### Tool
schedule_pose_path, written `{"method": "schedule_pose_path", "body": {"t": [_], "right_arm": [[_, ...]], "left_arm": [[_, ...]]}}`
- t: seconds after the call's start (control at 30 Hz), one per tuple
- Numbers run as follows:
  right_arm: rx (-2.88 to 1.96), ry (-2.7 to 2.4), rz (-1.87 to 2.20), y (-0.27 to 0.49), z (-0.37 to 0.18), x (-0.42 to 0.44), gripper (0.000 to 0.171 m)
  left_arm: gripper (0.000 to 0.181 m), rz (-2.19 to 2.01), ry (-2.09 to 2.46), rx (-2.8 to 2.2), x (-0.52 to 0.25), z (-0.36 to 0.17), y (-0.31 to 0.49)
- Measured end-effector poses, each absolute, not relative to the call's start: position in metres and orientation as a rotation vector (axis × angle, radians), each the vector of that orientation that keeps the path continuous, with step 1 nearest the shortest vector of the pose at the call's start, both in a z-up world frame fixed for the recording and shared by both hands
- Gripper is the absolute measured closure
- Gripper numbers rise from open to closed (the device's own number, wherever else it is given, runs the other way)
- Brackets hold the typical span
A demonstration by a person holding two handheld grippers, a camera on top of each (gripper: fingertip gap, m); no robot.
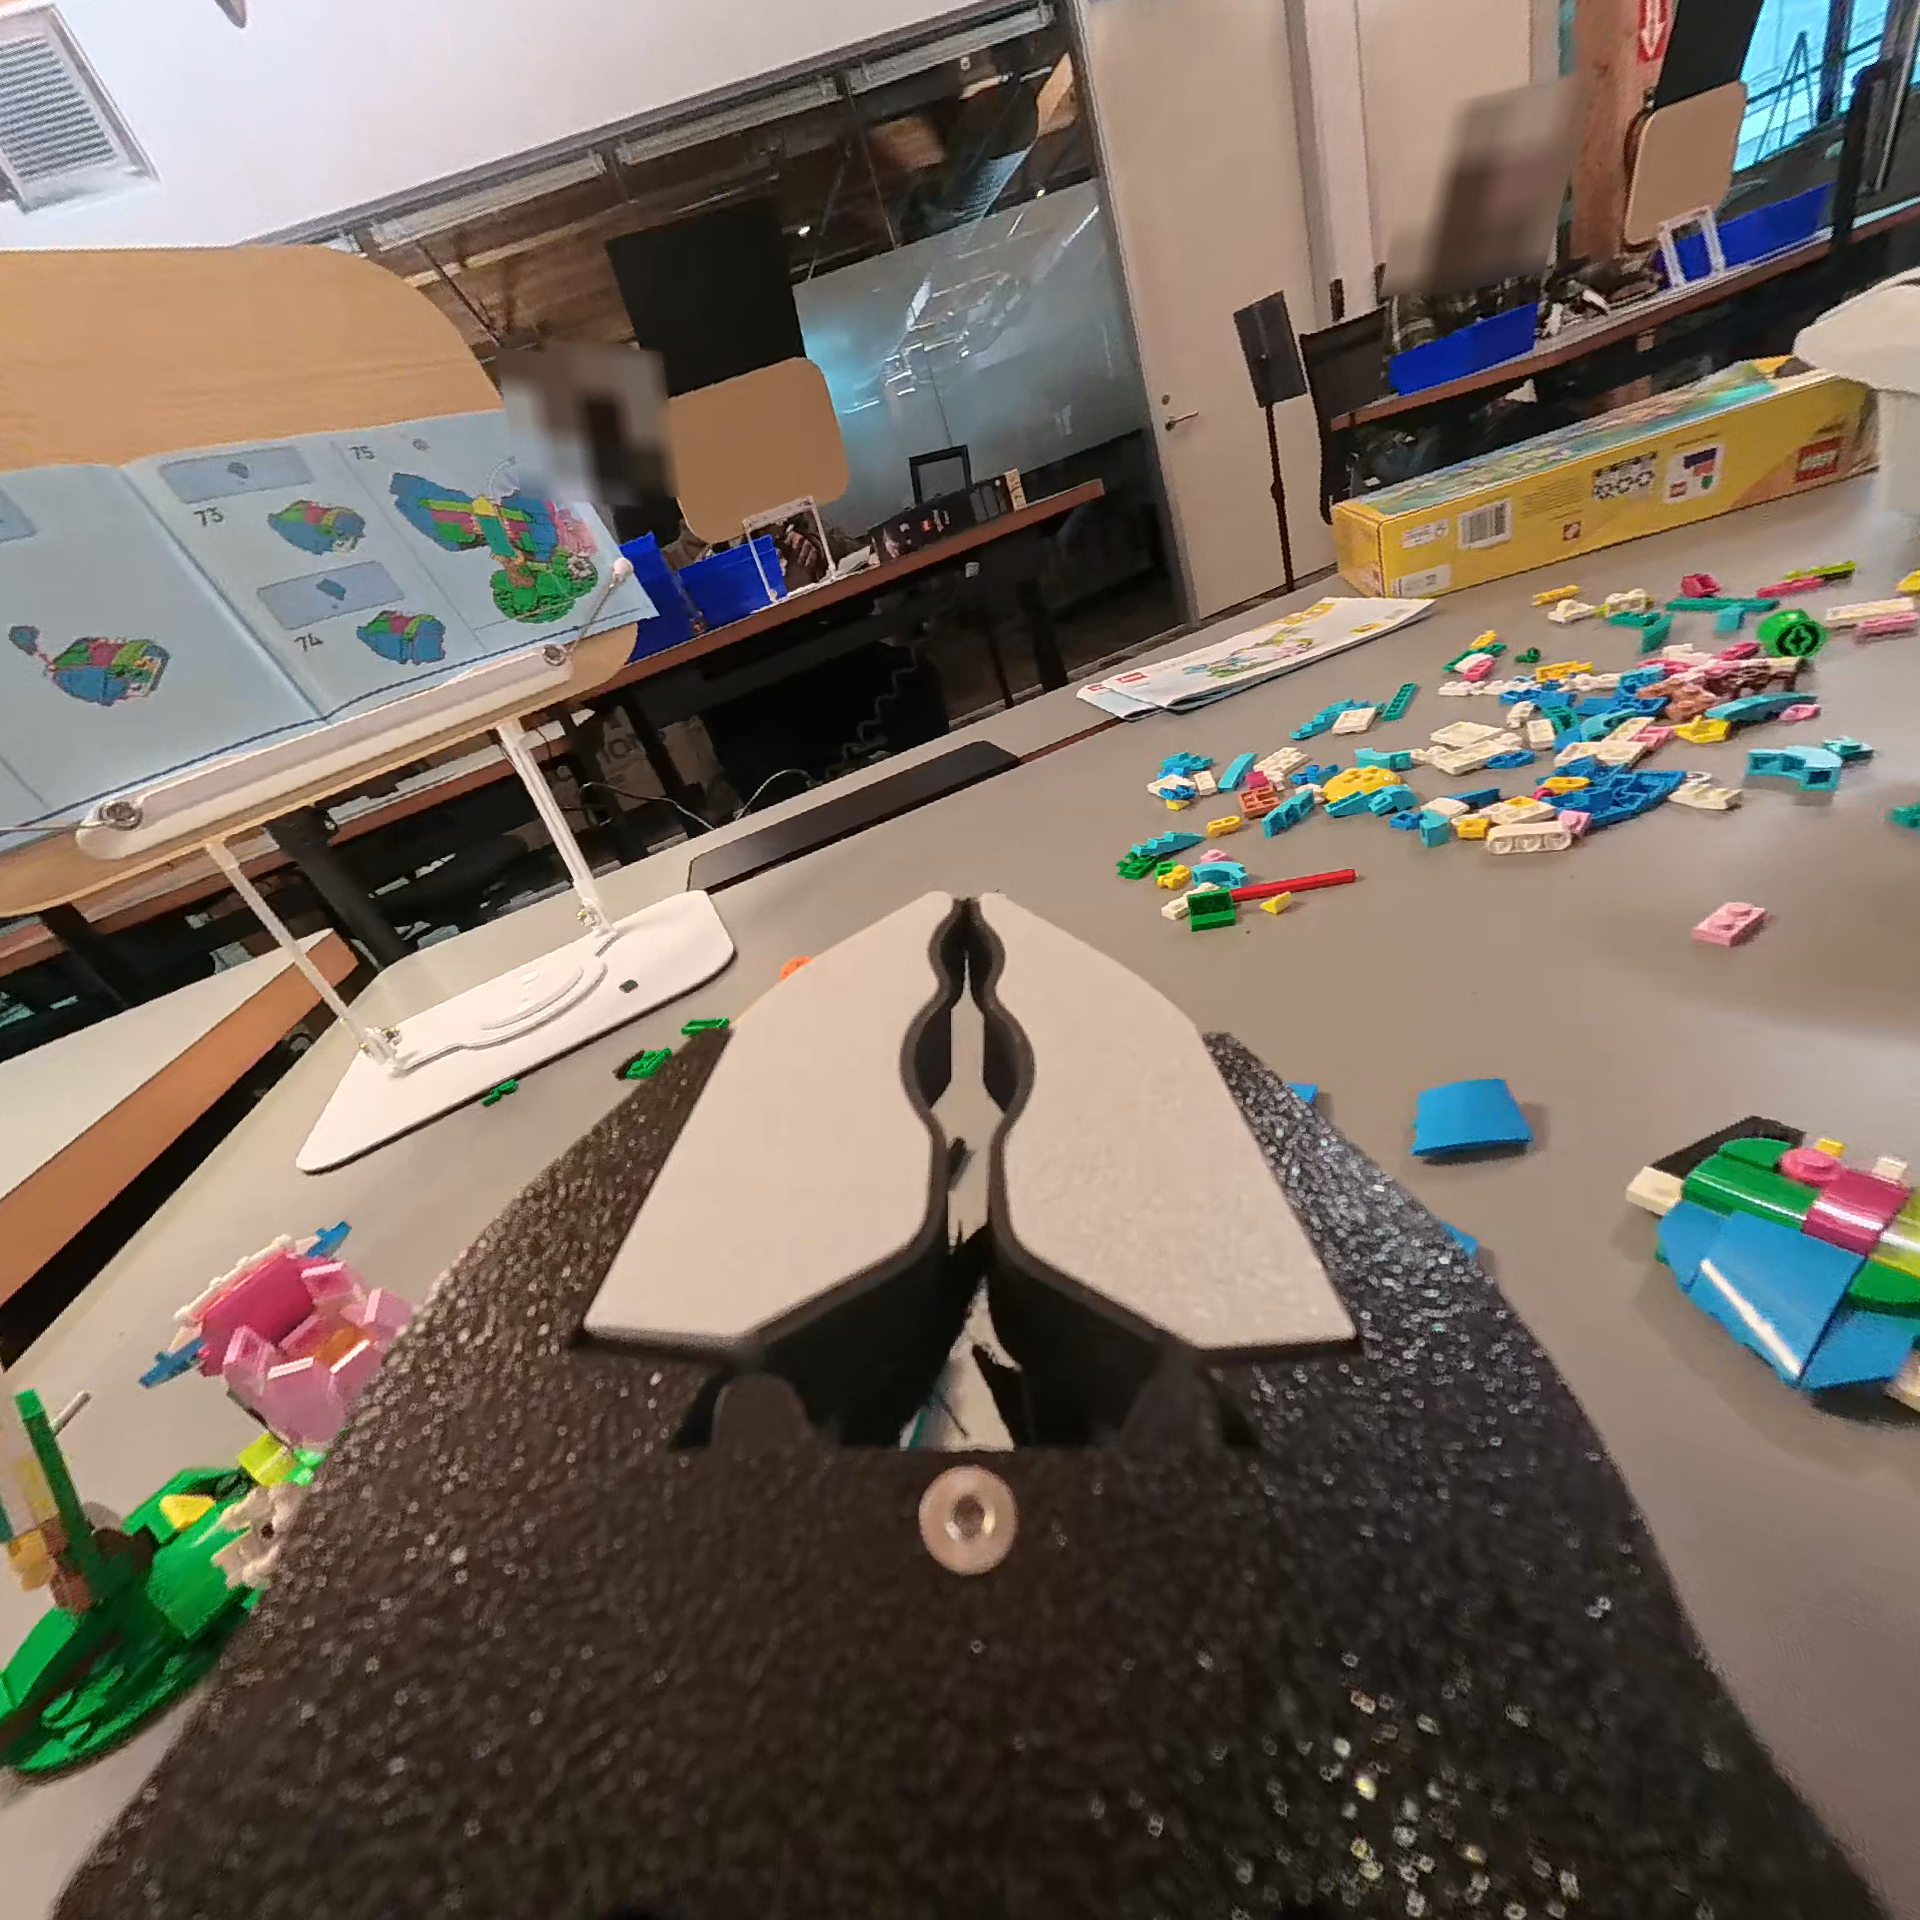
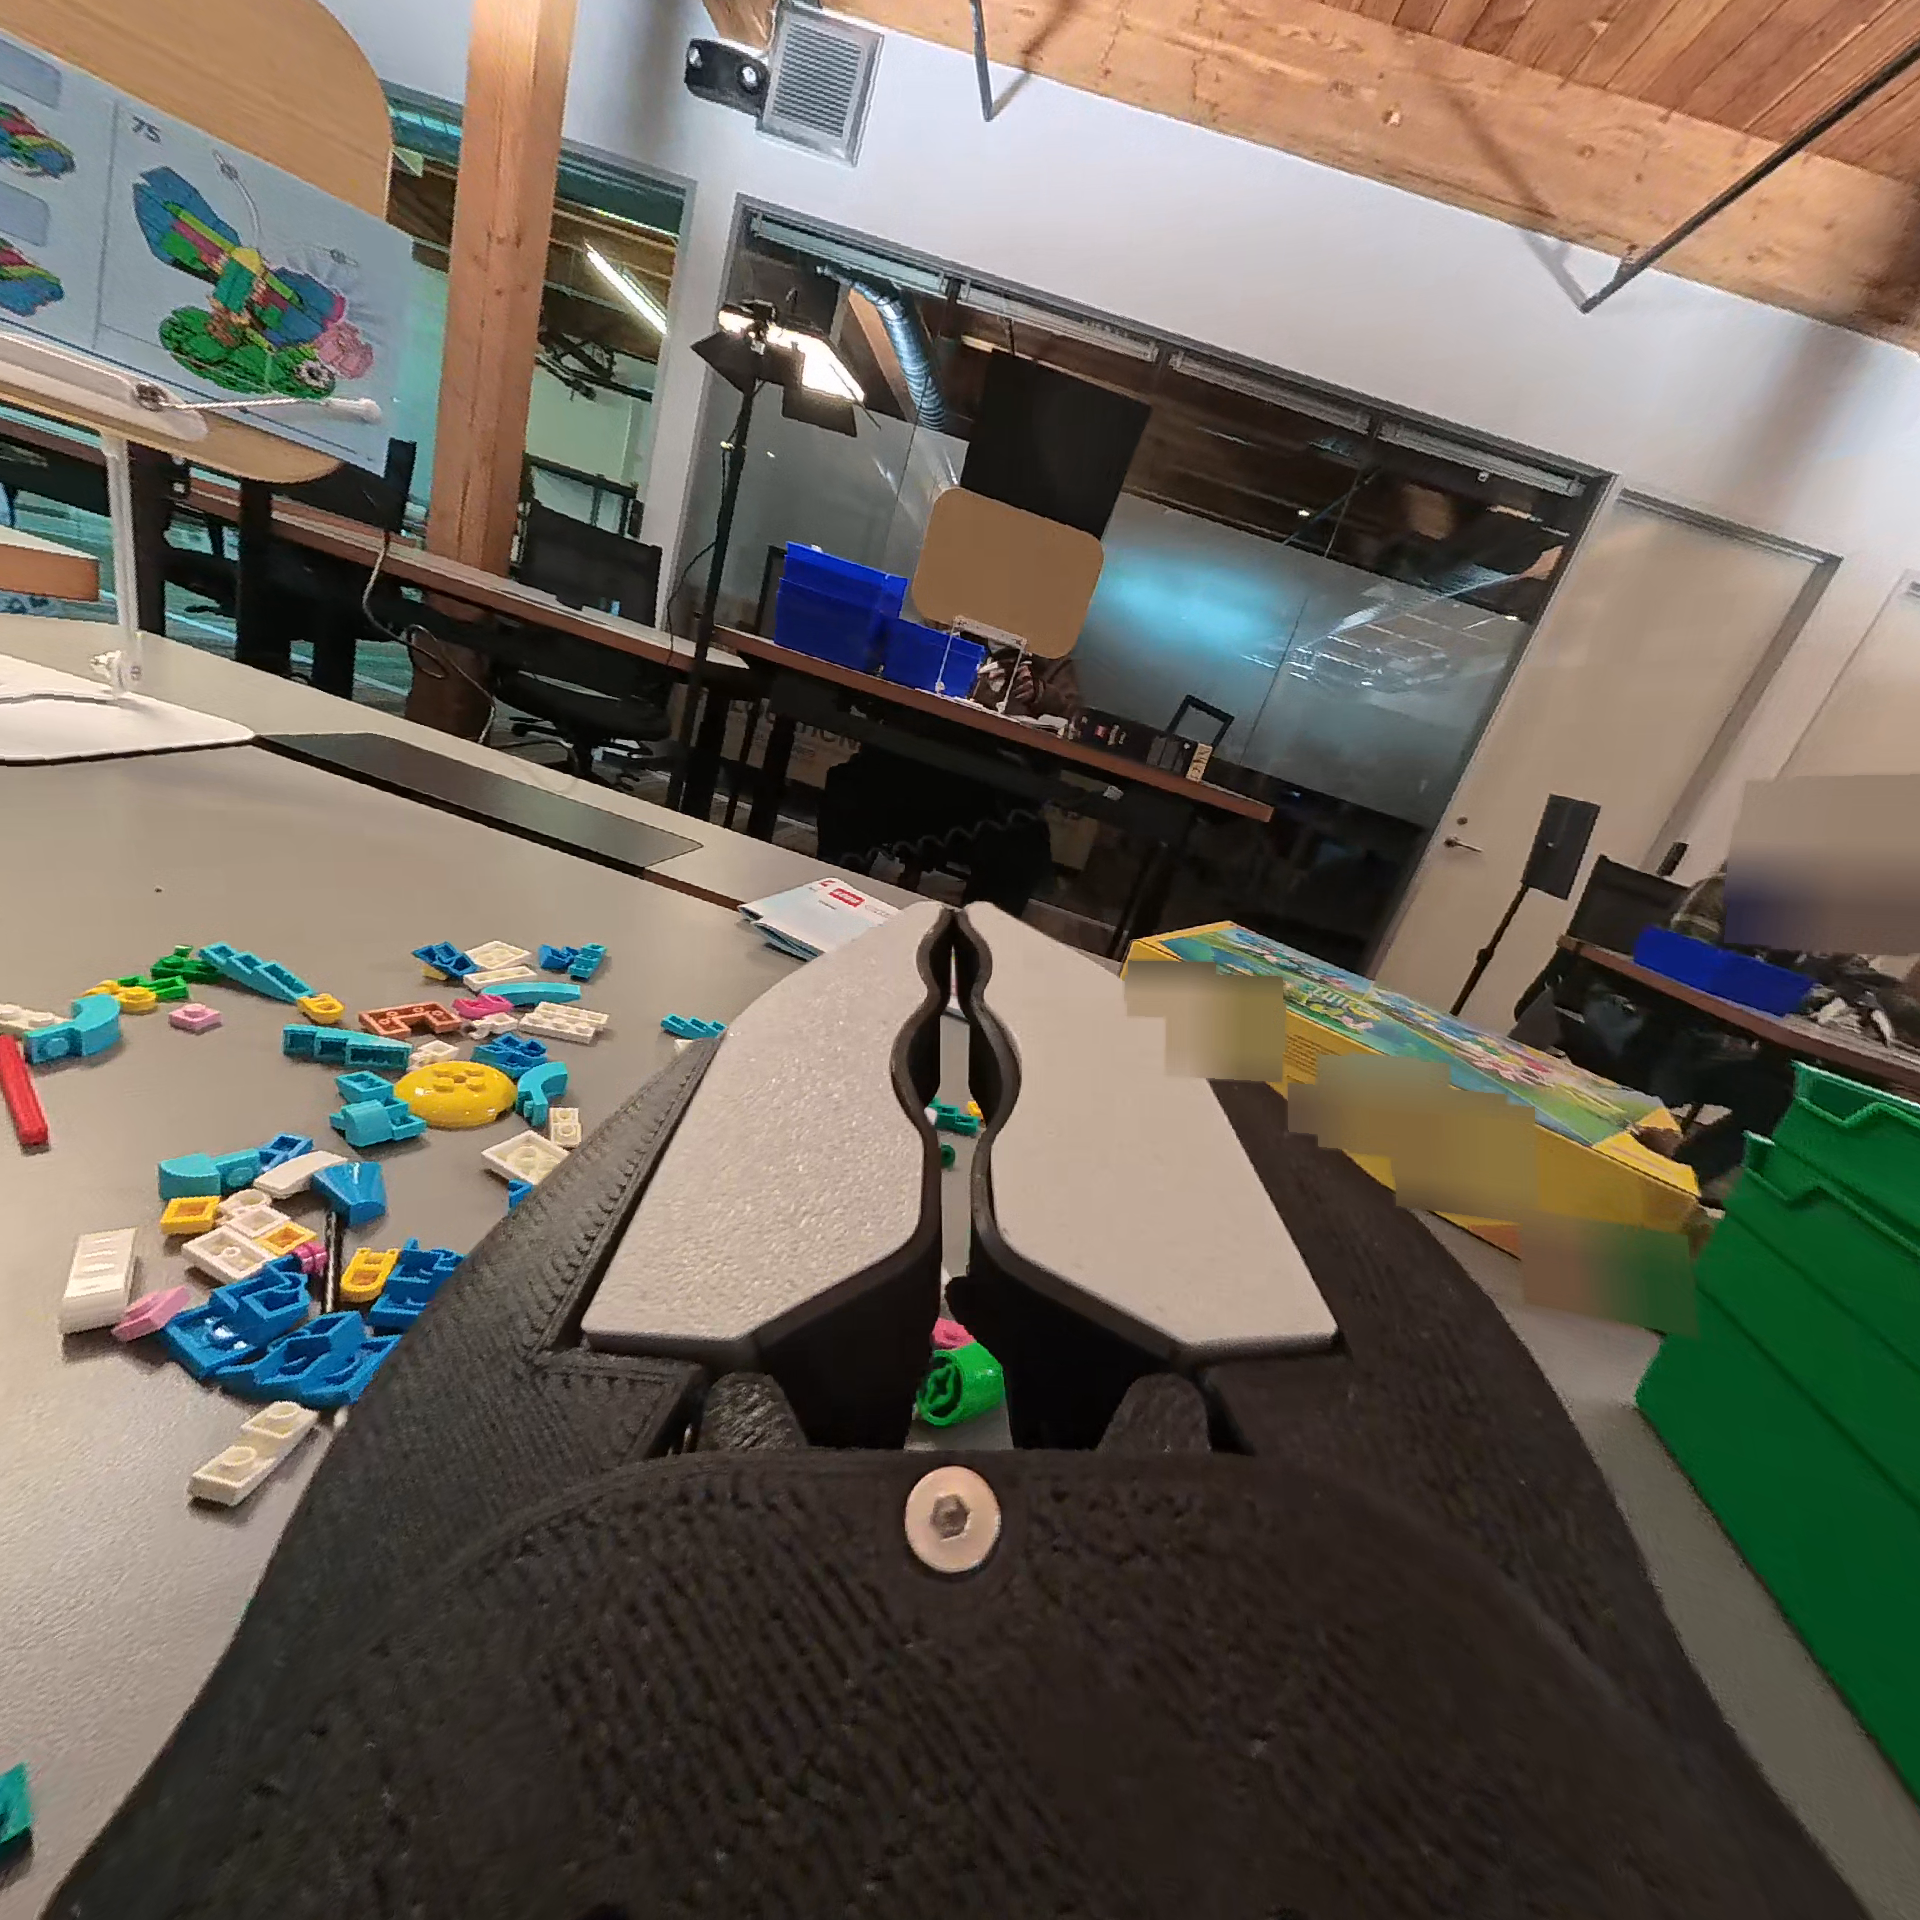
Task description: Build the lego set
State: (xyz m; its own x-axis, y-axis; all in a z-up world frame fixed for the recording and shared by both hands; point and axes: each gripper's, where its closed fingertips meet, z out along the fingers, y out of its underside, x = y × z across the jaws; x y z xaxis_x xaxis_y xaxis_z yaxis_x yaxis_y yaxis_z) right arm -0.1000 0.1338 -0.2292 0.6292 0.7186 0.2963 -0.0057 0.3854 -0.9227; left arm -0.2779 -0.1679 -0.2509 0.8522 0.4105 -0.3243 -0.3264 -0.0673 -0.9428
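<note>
Left wrist view shows both tongs, left tongs (image 1: 966, 906) and right tongs (image 2: 954, 912), clenched on nothing above the grey bench (image 1: 1039, 852), likely waiting to pick loose colourful plastic bricks (image 1: 1538, 758).

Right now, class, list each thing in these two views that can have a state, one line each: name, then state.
Left gripper: shut, holding nothing.
Right gripper: shut, holding nothing.
Instruction booklet: open, propped on its stand.
Blue wing assembly: partly built, lying on the table.
Pink flower: assembled, standing at the table edge.
Loose bricks: scattered, unsorted.
Yellow box: lying flat.
</note>
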Motion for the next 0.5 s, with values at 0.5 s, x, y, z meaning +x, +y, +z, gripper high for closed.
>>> {"method": "schedule_pose_path", "body": {"t": [0.5], "right_arm": [[-1.109,-0.732,0.512,0.159,-0.227,-0.093,0.171]], "left_arm": [[0.181,0.509,-0.117,-1.439,-0.281,-0.241,-0.174]]}}
